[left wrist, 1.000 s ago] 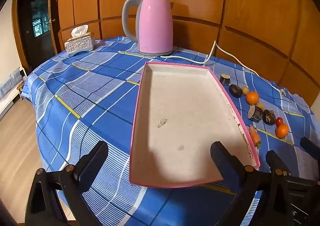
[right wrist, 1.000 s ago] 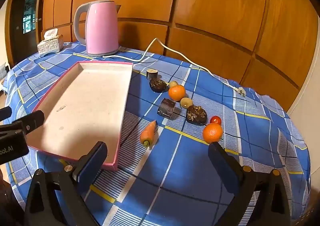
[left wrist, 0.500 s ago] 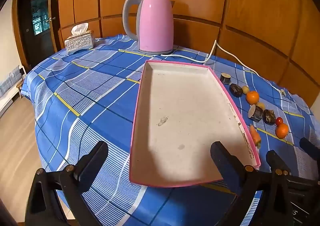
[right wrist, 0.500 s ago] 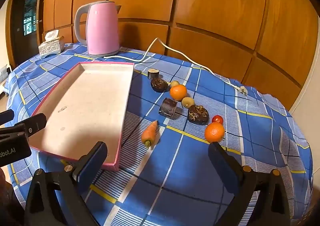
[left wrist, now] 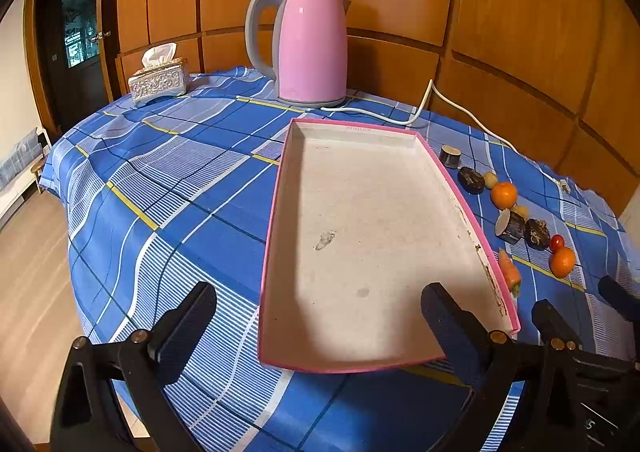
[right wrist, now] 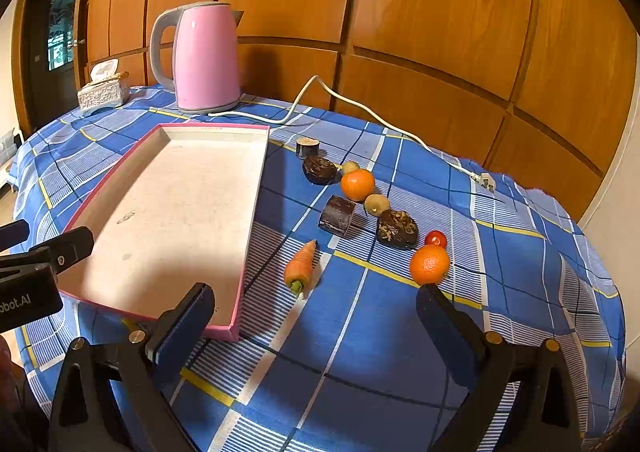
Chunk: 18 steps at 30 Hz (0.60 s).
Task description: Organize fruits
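A pink-rimmed white tray (left wrist: 276, 188) (right wrist: 256, 180) lies on the blue checked tablecloth and holds nothing. To its right lie a carrot (right wrist: 301, 265) (left wrist: 509, 270), two oranges (right wrist: 357, 184) (right wrist: 429, 264), a small red tomato (right wrist: 435, 239), two small yellowish fruits (right wrist: 376, 204), and several dark chunks (right wrist: 337, 214). My left gripper (left wrist: 318, 326) is open and empty over the tray's near end. My right gripper (right wrist: 316, 326) is open and empty, above the cloth just in front of the carrot.
A pink kettle (left wrist: 308, 48) (right wrist: 202, 56) stands behind the tray, its white cord and plug (right wrist: 486, 181) trailing right. A tissue box (left wrist: 158, 82) sits at the back left. Wooden wall panels stand close behind the round table. The floor drops away at left.
Both grippers have drifted slightly; the scene sits a little lower and closer in each view. Nothing on the table has moved.
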{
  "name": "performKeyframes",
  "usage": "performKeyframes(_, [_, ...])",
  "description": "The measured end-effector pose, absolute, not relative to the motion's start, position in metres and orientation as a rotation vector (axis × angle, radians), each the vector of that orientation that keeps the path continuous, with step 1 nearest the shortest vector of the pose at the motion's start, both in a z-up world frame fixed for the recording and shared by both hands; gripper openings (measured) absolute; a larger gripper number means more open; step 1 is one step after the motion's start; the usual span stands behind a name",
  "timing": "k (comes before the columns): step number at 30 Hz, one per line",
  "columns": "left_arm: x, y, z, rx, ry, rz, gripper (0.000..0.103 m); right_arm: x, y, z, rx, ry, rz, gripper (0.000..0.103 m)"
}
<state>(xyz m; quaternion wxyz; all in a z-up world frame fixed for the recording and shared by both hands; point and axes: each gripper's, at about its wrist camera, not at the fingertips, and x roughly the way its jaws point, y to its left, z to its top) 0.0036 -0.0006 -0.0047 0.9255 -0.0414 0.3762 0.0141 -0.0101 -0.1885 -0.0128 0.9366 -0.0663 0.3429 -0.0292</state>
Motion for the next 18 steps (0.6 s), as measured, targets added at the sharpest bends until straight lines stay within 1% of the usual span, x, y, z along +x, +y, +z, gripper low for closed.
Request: performKeyframes(18, [0.0041, -0.0024, -0.0052, -0.088, 0.771, 0.025, 0.103, -0.0099, -0.1896, -0.0113, -0.136, 0.701, -0.063, 0.102])
